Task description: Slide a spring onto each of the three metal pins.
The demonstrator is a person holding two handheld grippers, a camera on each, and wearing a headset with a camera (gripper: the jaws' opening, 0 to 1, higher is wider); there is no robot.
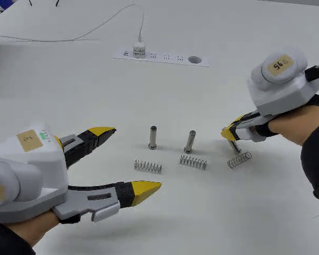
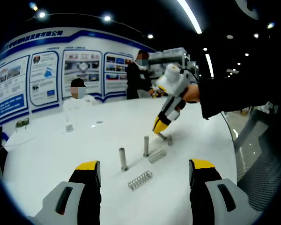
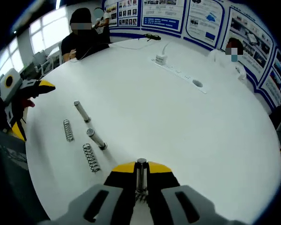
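Two metal pins stand upright on the white table, one [image 1: 152, 137] left of the other [image 1: 190, 141]. In front of each lies a spring, the left [image 1: 148, 166] and the middle [image 1: 193, 162]. My right gripper [image 1: 227, 133] is shut on the third pin [image 1: 235, 146], held tilted, its lower end at the third spring [image 1: 239, 159] on the table; the right gripper view shows that pin [image 3: 140, 174] between its shut jaws. My left gripper [image 1: 128, 159] stays open and holds nothing, just left of the springs; its jaws frame the pins [image 2: 123, 158] and springs [image 2: 140, 180].
A white power strip [image 1: 162, 56] with a plugged-in charger and cable lies at the back of the table [image 1: 69, 90]. Across the far side of the table a person sits [image 2: 77, 96] and another stands [image 2: 138, 75]. Display boards line the wall.
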